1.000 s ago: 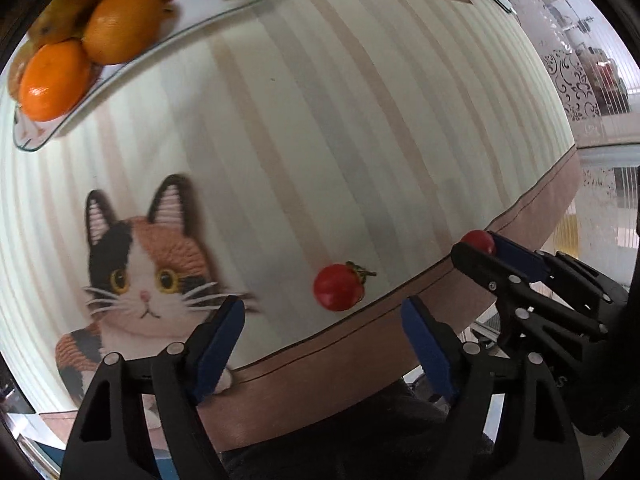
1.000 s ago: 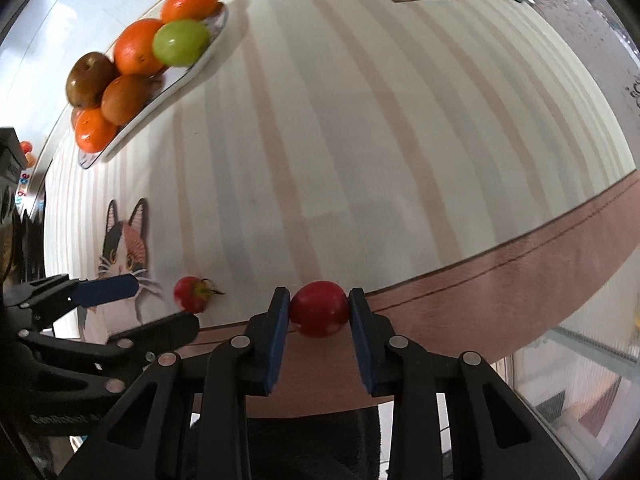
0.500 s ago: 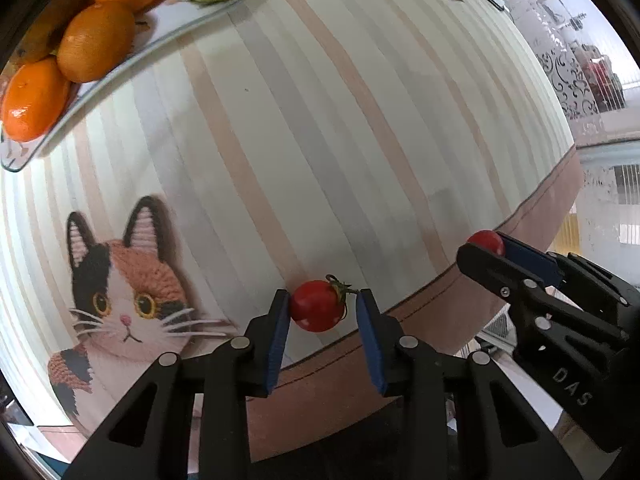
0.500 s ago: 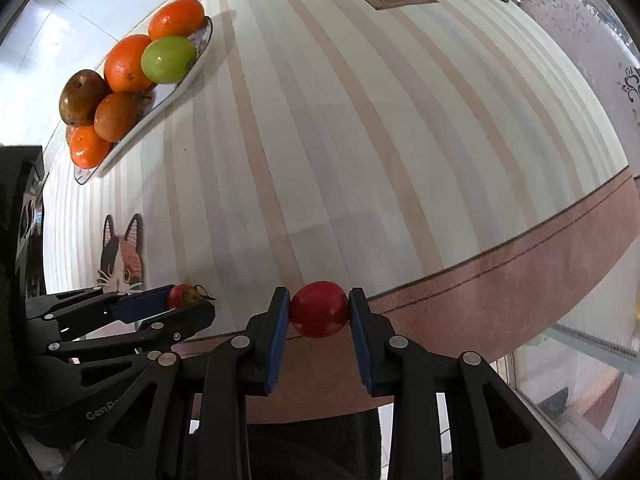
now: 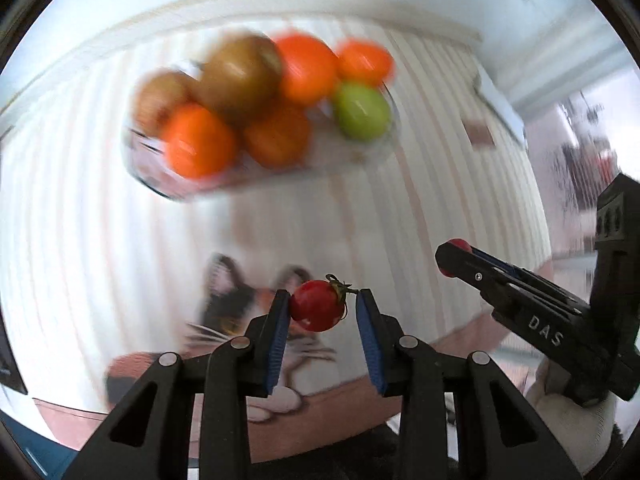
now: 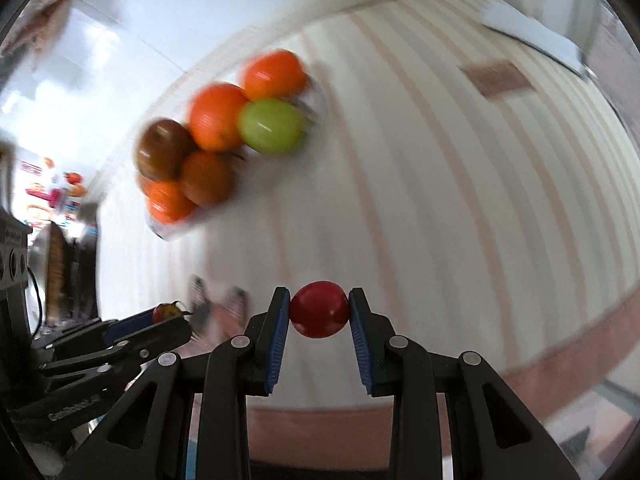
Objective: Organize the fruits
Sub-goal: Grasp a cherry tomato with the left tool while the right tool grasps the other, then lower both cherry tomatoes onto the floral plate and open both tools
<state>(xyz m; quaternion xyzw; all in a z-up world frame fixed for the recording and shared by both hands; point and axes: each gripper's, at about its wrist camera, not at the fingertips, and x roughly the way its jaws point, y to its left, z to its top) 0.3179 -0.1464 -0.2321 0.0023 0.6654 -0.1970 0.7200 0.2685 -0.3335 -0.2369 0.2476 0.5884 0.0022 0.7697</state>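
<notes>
My left gripper (image 5: 320, 312) is shut on a small red tomato with a green stem (image 5: 318, 310), held in the air above the cat picture on the cloth. My right gripper (image 6: 319, 312) is shut on a second red tomato (image 6: 319, 314), also off the table. Each gripper shows in the other's view: the right gripper (image 5: 456, 258) at the right, the left gripper (image 6: 170, 318) at the lower left. Ahead lies a glass plate (image 5: 144, 176) piled with oranges (image 5: 198, 140), a green fruit (image 5: 362, 110) and brownish fruit (image 5: 240, 76). Both views are blurred by motion.
A striped tablecloth (image 6: 460, 200) with a pinkish border (image 6: 560, 360) covers the table. A cat picture (image 5: 236, 312) lies under the left gripper. A small brown label (image 6: 496, 78) sits at the far right. White wall stands behind the plate.
The left gripper closed on the tomato that lay on the cloth and lifted it. Both grippers rose and swung toward the fruit plate, which now sits nearer the middle of both views.
</notes>
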